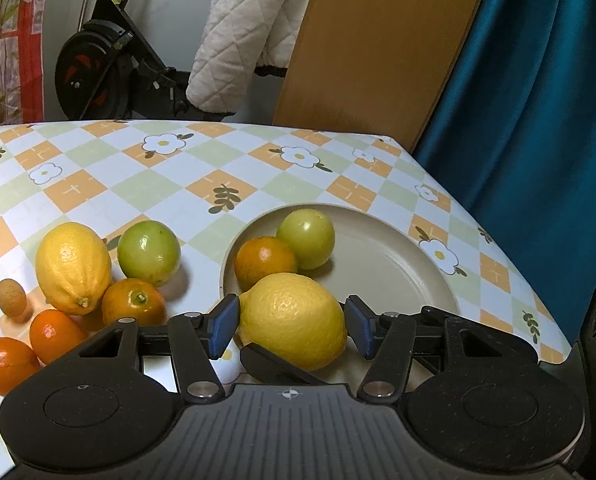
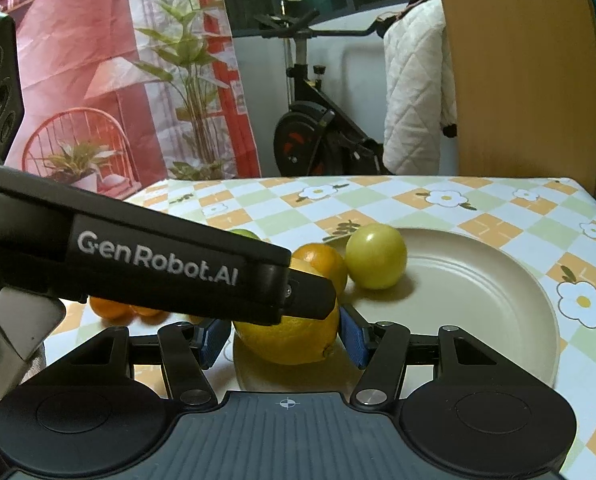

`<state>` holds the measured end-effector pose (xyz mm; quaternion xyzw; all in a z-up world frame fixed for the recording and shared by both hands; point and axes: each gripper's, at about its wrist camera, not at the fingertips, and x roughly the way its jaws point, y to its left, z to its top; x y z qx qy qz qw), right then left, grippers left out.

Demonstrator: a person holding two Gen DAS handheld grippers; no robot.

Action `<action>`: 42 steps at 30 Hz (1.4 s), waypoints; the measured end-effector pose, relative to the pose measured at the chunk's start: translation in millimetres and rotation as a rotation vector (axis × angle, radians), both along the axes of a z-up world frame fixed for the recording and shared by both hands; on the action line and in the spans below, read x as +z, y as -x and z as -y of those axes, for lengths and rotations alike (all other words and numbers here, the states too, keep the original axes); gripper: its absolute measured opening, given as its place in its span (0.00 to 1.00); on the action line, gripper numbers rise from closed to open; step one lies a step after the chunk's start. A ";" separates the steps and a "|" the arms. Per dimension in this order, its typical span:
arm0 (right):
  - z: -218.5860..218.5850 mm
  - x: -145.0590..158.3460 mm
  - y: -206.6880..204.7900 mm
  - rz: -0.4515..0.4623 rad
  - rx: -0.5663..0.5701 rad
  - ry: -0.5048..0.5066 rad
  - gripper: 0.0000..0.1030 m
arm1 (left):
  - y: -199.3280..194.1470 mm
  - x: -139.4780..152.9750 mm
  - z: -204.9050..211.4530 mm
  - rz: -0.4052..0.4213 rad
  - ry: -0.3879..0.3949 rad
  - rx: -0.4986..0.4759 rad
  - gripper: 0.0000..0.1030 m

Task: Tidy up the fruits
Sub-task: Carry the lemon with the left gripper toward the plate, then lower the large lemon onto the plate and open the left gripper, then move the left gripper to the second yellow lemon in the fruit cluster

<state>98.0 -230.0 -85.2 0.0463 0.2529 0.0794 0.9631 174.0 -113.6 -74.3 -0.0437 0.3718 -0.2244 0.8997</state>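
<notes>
While left tongs [image 1: 291, 322] straddle lemon [image 1: 293, 320] wide | right tongs [image 2: 285, 334] likewise | plate [image 1: 398, 256] half bare

The plate's [image 1: 398, 264] right half is lying open; an orange [image 1: 263, 260], green fruit [image 1: 306, 238] and lemon [image 1: 293, 320] are crowding its left.
</notes>
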 end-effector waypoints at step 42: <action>-32.0 10.0 34.5 0.219 0.026 0.075 0.58 | 35.3 40.0 -98.0 0.138 -0.007 0.178 0.60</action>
